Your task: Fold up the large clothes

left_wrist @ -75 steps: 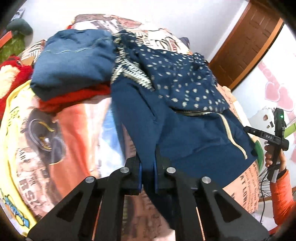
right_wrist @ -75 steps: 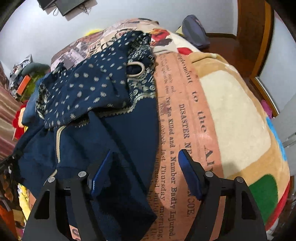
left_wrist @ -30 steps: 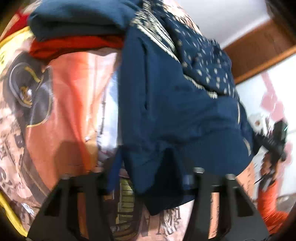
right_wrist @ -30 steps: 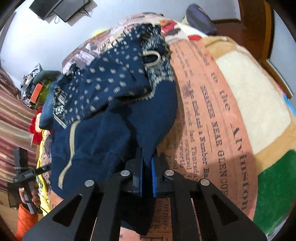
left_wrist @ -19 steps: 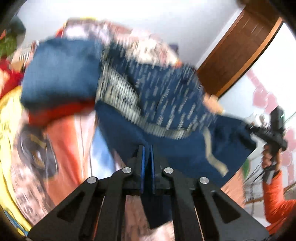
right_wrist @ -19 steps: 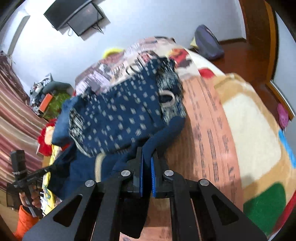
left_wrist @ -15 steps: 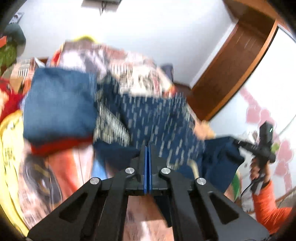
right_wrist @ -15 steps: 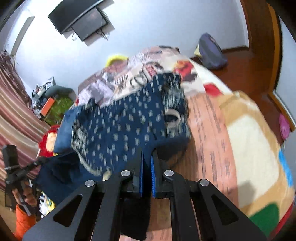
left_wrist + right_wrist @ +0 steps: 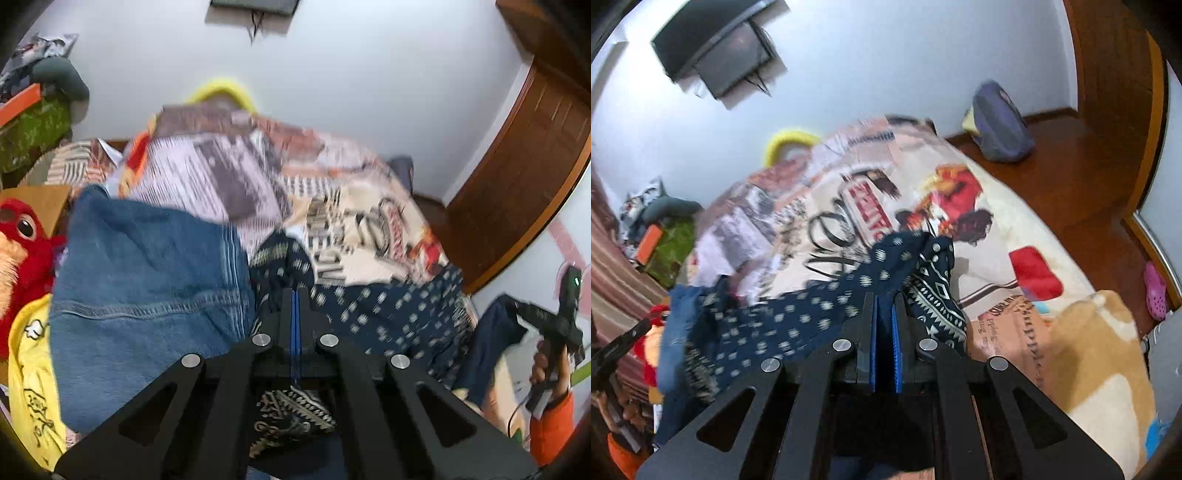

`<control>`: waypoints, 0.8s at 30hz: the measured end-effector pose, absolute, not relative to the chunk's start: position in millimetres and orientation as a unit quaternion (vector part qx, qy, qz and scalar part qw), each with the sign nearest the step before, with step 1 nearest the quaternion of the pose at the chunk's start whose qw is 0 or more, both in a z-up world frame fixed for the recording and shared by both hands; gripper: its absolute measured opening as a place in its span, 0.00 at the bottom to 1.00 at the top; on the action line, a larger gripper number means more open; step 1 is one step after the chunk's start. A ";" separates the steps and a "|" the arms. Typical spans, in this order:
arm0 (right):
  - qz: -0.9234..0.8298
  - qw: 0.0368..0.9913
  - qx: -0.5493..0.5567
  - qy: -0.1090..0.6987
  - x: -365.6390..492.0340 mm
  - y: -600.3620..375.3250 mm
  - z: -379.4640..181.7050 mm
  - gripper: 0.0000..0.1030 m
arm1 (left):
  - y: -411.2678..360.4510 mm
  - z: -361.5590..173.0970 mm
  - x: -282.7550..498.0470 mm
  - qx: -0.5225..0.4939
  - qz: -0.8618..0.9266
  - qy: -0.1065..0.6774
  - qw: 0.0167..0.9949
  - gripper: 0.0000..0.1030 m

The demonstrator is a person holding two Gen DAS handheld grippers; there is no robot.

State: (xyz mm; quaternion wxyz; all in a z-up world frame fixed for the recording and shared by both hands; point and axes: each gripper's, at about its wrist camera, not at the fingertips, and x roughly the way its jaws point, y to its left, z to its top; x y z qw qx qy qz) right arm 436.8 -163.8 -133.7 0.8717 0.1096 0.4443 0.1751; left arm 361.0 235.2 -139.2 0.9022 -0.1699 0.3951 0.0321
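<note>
My left tool [image 9: 294, 314] has its blue pads pressed almost flat together; dark cloth hangs just under them, and I take it to be pinched between them, though the gap is too thin for me to be sure. My right tool [image 9: 884, 325] is closed down on a fold of the navy patterned garment [image 9: 798, 325], with the dark cloth filling the narrow slot between its pads. The garment stretches across from one tool to the other, lifted over the bed [image 9: 997, 229], its dotted panel spreading out to the left of my right tool and its zigzag border [image 9: 938, 295] bunched just to the right of that tool's tips. From my left tool, the same dotted cloth [image 9: 388, 314] runs off to the right toward my right hand [image 9: 550, 369], and a patterned edge hangs just under the tool. A folded pair of jeans [image 9: 147, 295] lies just to the left of my left tool, with a red plush toy [image 9: 26, 240] further left.
</note>
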 end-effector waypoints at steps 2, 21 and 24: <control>0.163 0.865 0.093 0.465 452.1 -158.3 -154.8 0.06 | 226.7 -153.8 365.4 -0.155 0.036 0.419 0.894 0.00; 0.172 0.876 -0.014 0.451 375.8 -189.9 -119.1 0.70 | 78.0 -127.2 307.2 -0.003 -0.080 0.432 0.898 0.92; 0.185 0.873 -0.005 0.452 357.5 -197.7 -116.1 0.71 | 50.5 -138.5 310.2 0.026 -0.093 0.444 0.891 0.92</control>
